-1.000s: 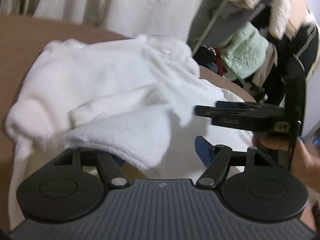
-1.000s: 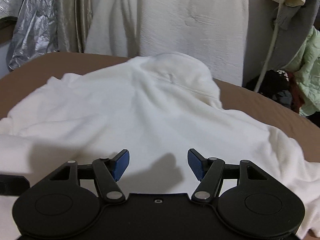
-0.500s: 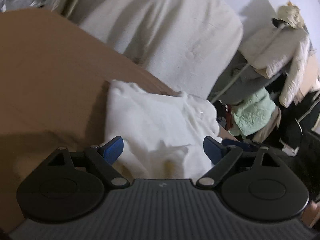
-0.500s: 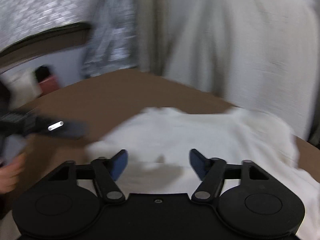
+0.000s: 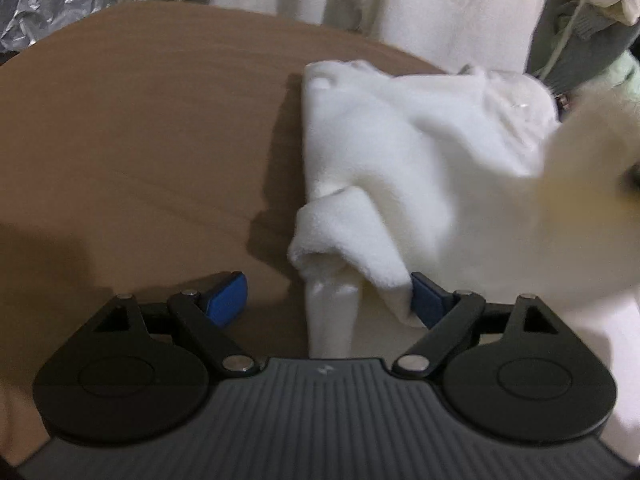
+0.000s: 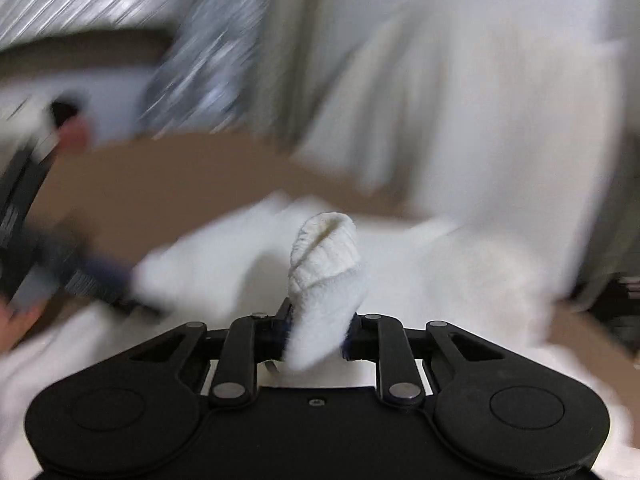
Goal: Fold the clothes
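Half a second earlier the right tongs [image 6: 318, 332] had hung spread and empty over the white fleece top [image 5: 400, 168]; now they had closed on a ribbed cuff [image 6: 326, 256], which stood up out of them like a little cap. That view was badly smeared, so the hand was plainly in motion, and I judged the sleeve was being carried across the body of the top to make the next fold. In the left view a pale blur at the far right edge was probably that same sleeve passing, though I could not be sure.

The top lay on the brown table [image 5: 132, 152], ahead and to the right of the left tongs [image 5: 326, 294], with its collar at the far end and one rolled sleeve end nearest them. A strip of the fabric ran down between the left fingers.

The left tongs were wide apart and gripped nothing. Their right blue pad [image 5: 426, 296] touched or was just under the rolled edge of the fleece; the left pad sat over bare table. I took it they were waiting there to pin or catch that near edge. Other pale garments [image 5: 440, 4] hung beyond the table.
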`<state>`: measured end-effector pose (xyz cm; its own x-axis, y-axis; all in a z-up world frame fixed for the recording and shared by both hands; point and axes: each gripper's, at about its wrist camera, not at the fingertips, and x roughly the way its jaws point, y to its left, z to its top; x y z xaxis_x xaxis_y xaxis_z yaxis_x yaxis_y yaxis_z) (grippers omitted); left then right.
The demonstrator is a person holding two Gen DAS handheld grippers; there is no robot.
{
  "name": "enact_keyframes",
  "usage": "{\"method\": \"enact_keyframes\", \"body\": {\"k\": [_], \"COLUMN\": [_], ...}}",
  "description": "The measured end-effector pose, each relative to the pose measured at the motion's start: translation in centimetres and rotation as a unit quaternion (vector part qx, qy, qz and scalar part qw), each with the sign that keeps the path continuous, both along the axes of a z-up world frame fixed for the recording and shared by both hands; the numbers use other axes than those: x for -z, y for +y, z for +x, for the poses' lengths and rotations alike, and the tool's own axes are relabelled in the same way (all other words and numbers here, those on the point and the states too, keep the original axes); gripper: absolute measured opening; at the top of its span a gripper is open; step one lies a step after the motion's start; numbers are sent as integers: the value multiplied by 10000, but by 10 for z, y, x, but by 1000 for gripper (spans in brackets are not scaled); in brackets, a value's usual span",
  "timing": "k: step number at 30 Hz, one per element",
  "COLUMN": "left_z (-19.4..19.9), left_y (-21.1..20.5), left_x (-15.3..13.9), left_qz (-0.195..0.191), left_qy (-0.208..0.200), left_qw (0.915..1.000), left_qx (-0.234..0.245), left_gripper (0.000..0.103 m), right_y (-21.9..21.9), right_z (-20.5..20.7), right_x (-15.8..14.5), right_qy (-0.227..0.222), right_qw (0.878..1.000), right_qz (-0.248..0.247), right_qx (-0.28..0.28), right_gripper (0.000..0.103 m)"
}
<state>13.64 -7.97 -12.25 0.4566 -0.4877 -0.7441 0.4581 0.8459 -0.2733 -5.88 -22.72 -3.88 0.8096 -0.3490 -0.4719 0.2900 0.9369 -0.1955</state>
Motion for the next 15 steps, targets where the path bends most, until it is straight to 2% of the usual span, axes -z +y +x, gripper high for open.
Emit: {"method": "enact_keyframes", "body": {"k": [1, 3, 6, 9, 10, 11, 12, 13, 15], "left_z": [2, 4, 1, -5, -6, -7, -8, -8, -5], "left_y": [1, 3, 3, 3, 5, 8, 10, 13, 15], "left_x": [0, -1, -3, -5, -8, -10, -14, -17, -21], "left_qz": [-130, -346, -455, -371, -397, -449, -516, -576, -650], "left_qy": [66, 242, 380, 342, 317, 261, 169, 65, -123], "left_qw": [9999, 9991, 9982, 9987, 9987, 9986, 9985, 9983, 9976], "left_qx": [-30, -55, -14, 82, 73, 39, -9, -65, -189], "left_gripper": [95, 95, 95, 94, 94, 94, 94, 94, 94], "right_y": [-10, -32, -51, -63, -67, -71, -75, -78, -86], "right_z": [-14, -42, -71, -97, -104, -110, -116, -118, -122], "right_x": [-8, -10, 20, 57, 65, 73, 79, 79, 78], "right_qy": [-199, -446, -75, 390, 443, 495, 535, 530, 500], "right_qw": [9992, 9928, 9800, 9588, 9524, 9455, 9396, 9389, 9372], "right_qz": [80, 528, 1176, 2163, 2354, 2543, 2688, 2679, 2690], "right_qx": [336, 978, 1605, 1799, 1887, 1974, 2051, 2096, 2161], "right_gripper": [25, 28, 32, 37, 39, 49, 60, 65, 66]}}
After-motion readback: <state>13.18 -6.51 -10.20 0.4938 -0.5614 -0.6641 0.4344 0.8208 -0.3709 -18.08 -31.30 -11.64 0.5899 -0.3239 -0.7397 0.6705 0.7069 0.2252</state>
